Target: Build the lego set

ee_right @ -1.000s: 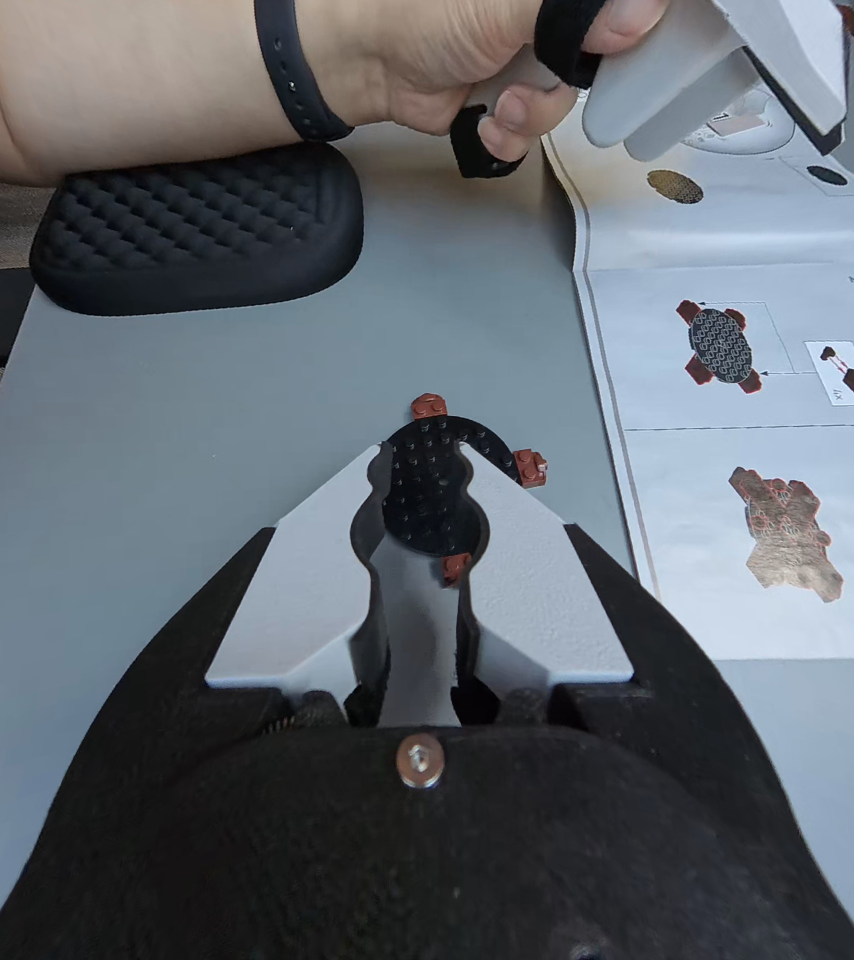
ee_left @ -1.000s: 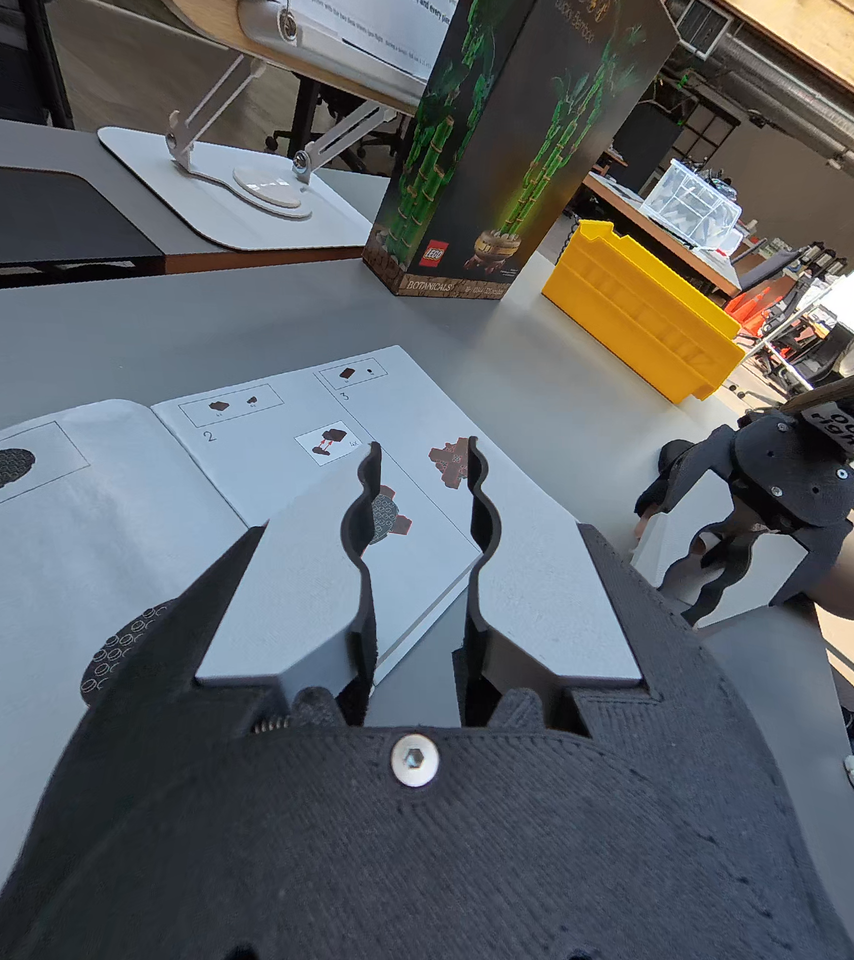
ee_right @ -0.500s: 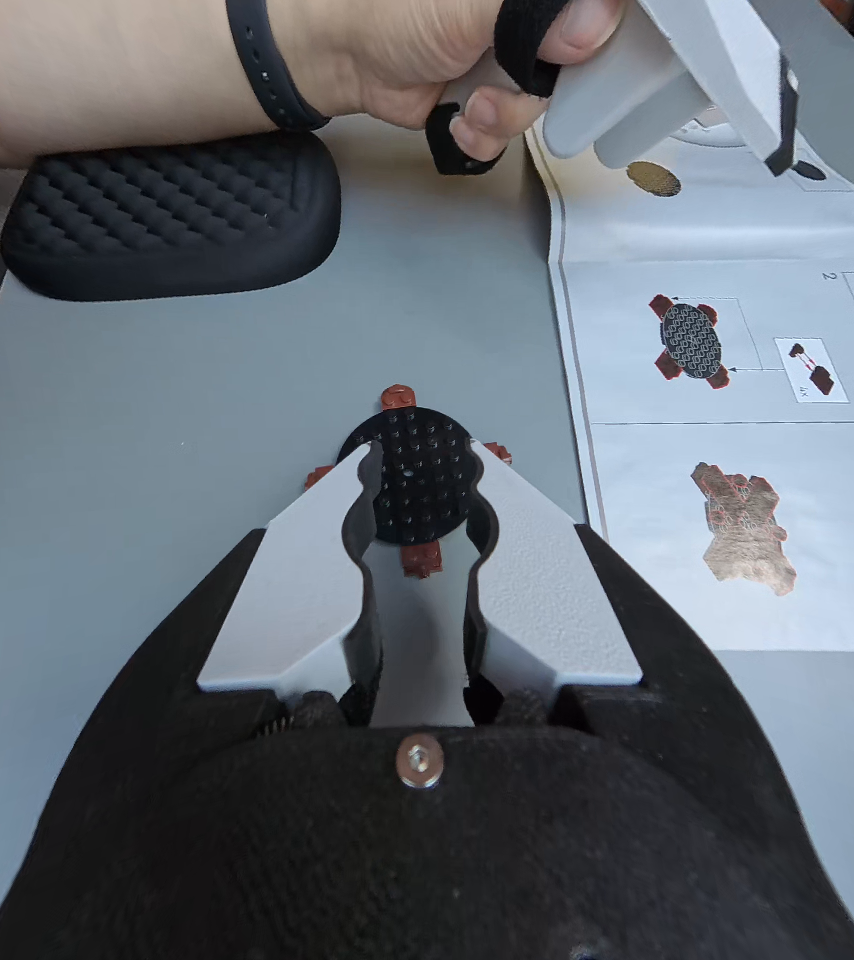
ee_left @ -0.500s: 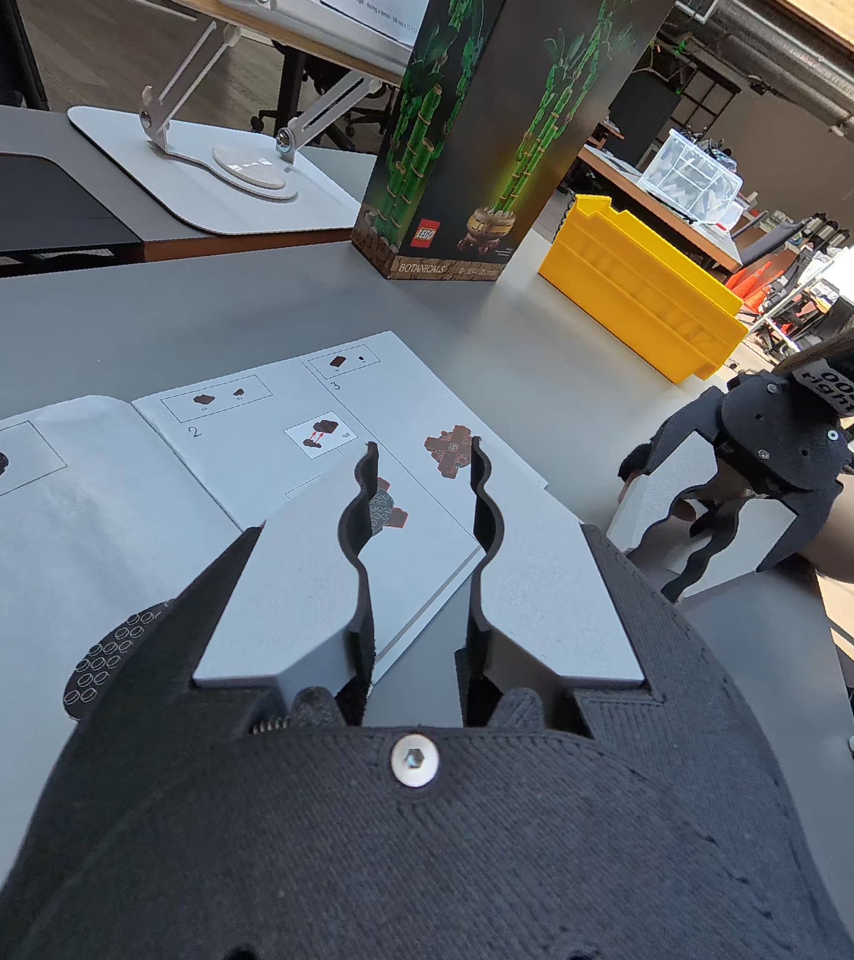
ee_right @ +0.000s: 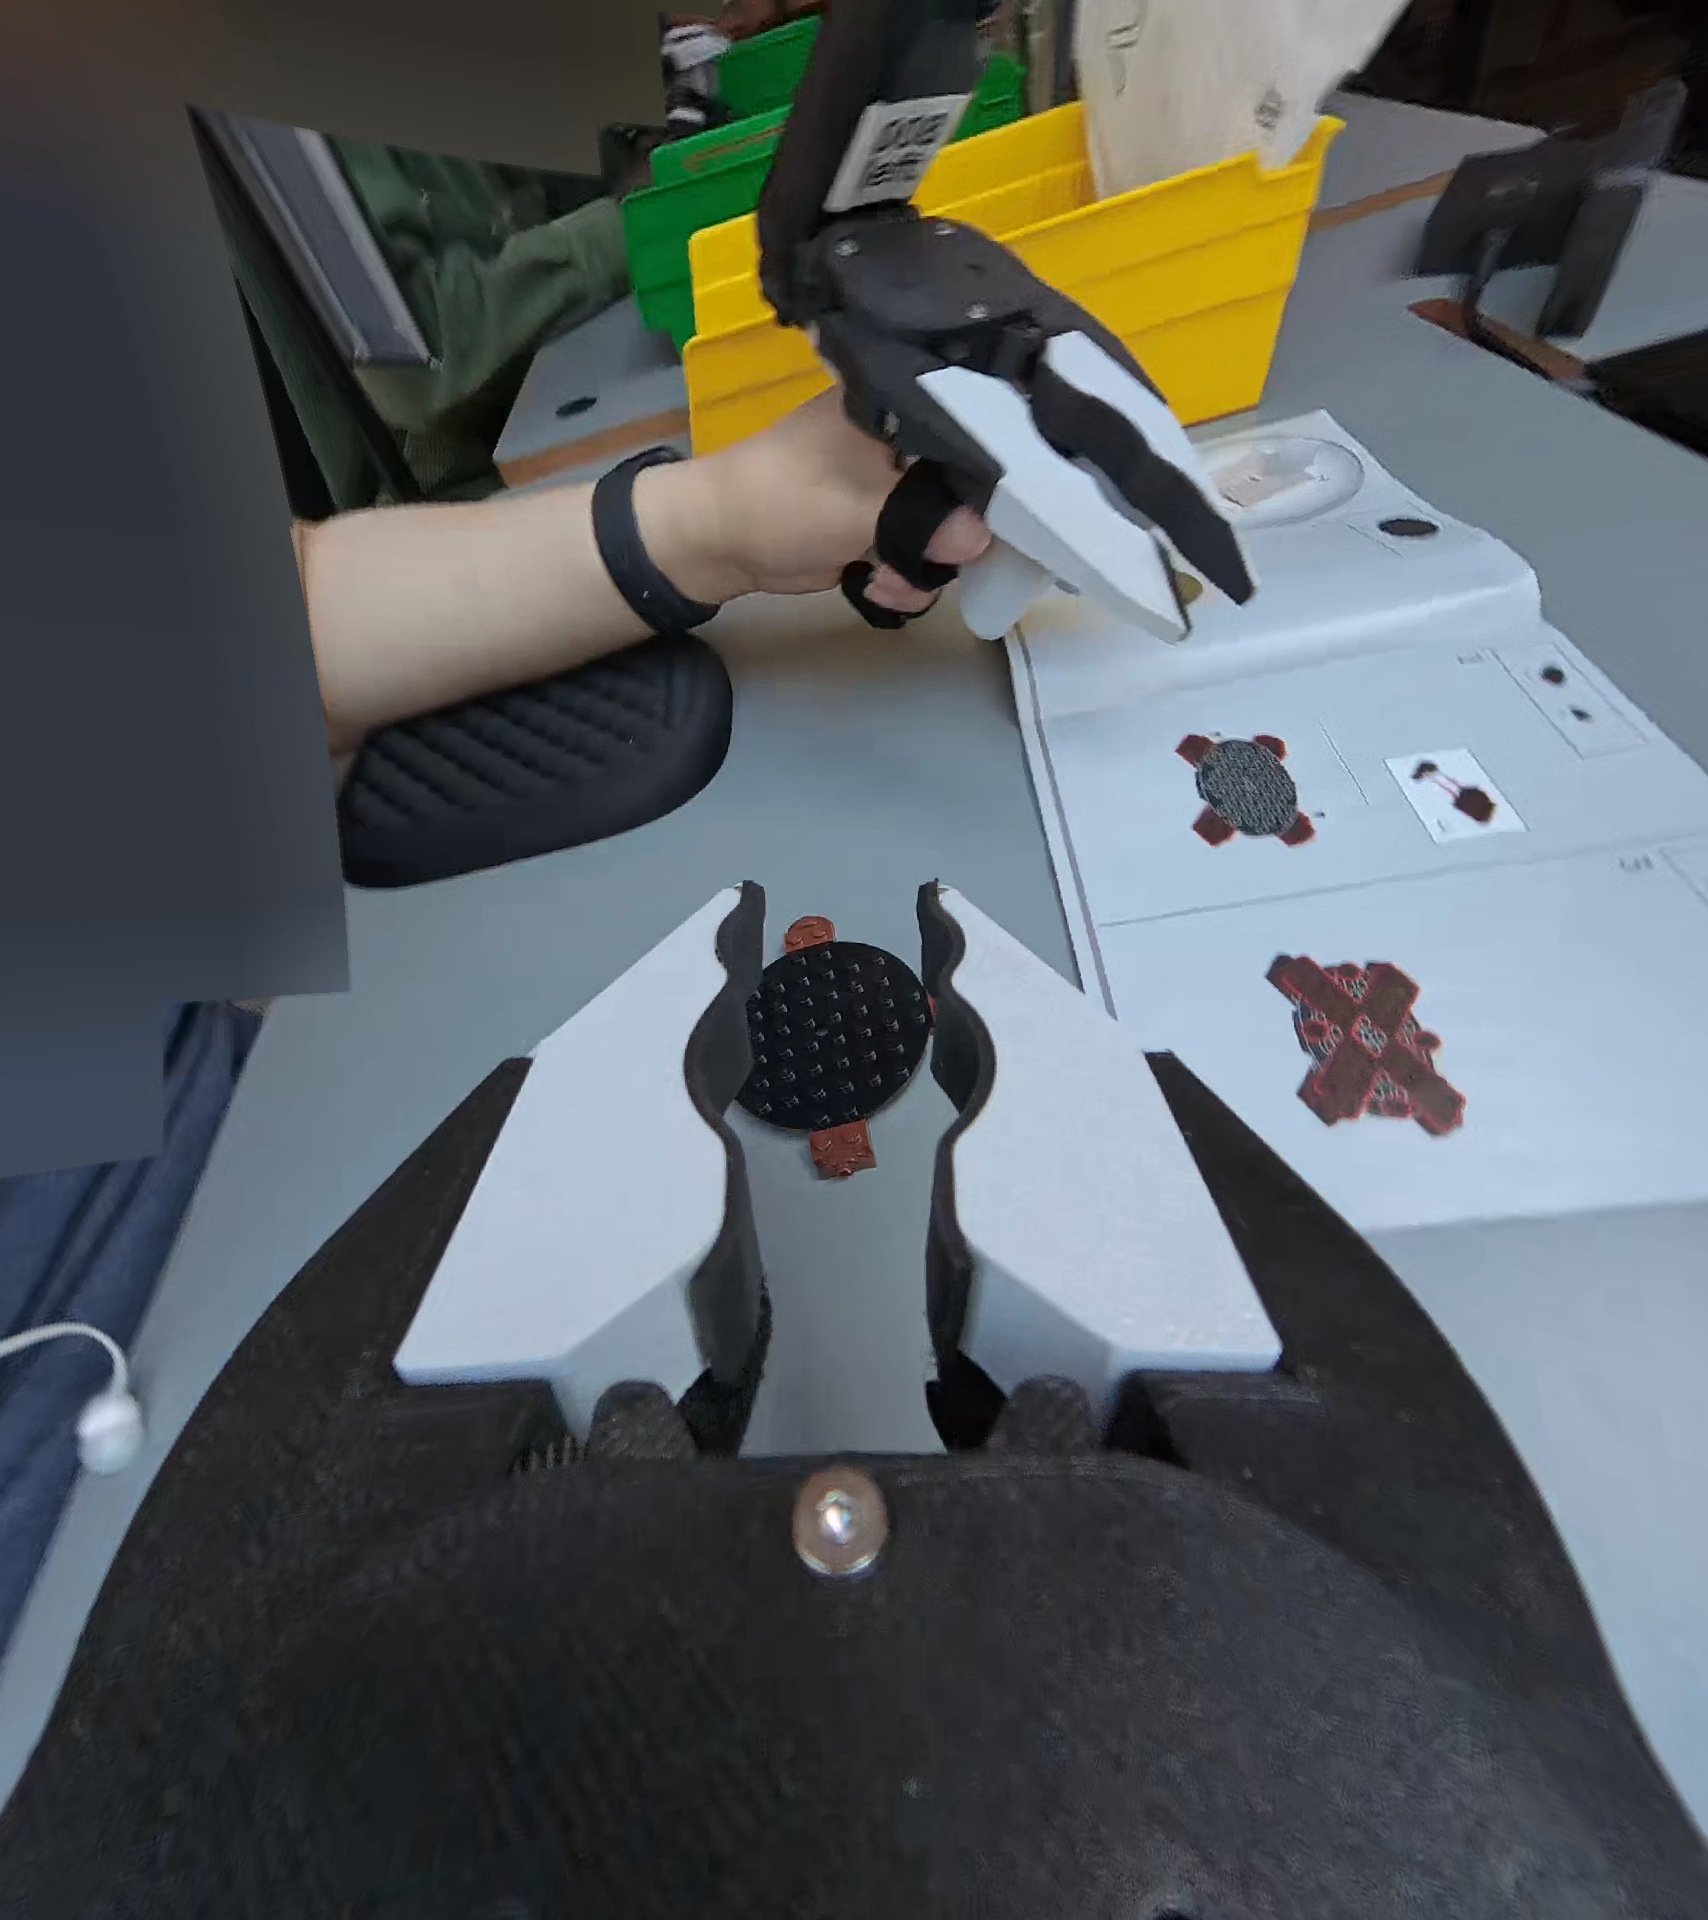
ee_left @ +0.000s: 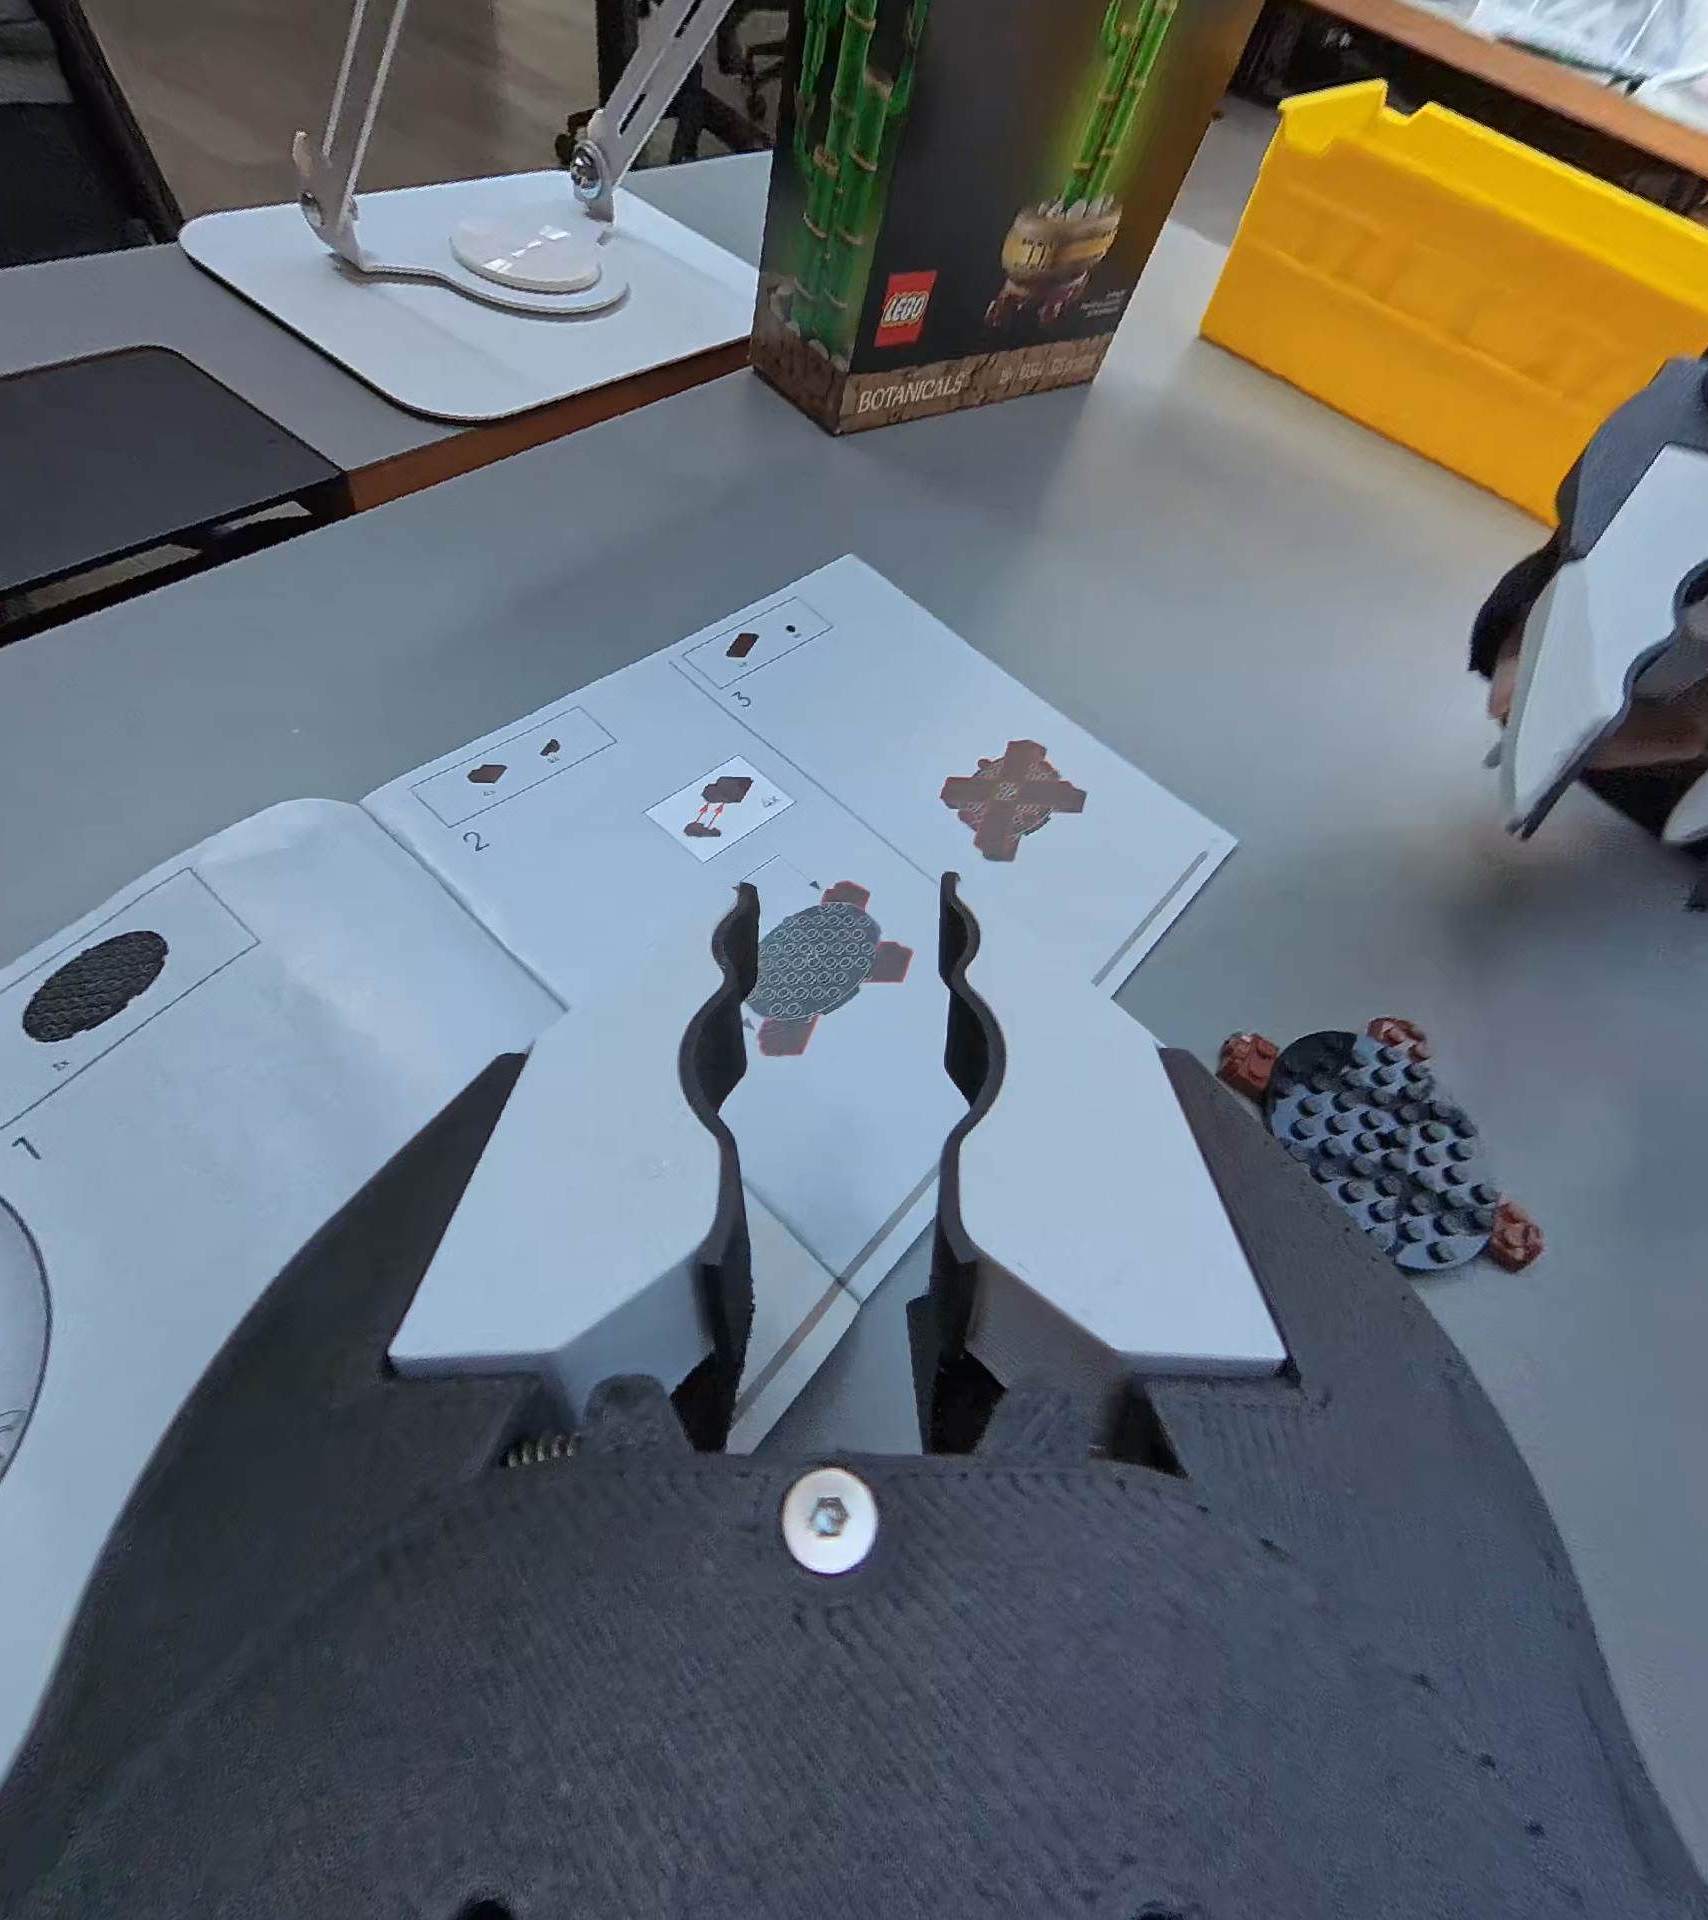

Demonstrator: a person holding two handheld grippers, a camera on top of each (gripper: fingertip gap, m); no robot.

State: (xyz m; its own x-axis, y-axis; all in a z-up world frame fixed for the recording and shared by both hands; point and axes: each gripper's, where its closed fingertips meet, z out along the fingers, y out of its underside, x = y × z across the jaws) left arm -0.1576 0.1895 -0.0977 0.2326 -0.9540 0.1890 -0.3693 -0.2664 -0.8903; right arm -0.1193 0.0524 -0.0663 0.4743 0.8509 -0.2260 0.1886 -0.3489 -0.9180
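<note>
A round black studded plate [ee_right: 834, 1039] with small brown pieces [ee_right: 845, 1148] on its rim lies flat on the grey table [ee_right: 881, 748]. It shows between the fingers of my right gripper [ee_right: 839, 904], which is open and held above it, not touching. In the left wrist view the plate [ee_left: 1380, 1143] lies right of my left gripper [ee_left: 845, 894], which is open and empty over the open instruction booklet [ee_left: 569, 935]. The right gripper [ee_left: 1614, 857] hovers beyond the plate. The left gripper [ee_right: 1214, 613], held in a hand, hovers over the booklet [ee_right: 1452, 935].
The set's dark box [ee_left: 975, 187] and a yellow bin [ee_left: 1473, 301] stand at the table's far side, with a white stand [ee_left: 476, 270] behind. A black wrist rest [ee_right: 538, 758] lies under the forearm. A yellow bin [ee_right: 1037, 281] and a green bin [ee_right: 725, 177] stand behind it.
My right gripper has lifted and drawn back from the plate, which stays on the table. My left gripper has tipped down over the booklet, so the plate now shows in its view.
</note>
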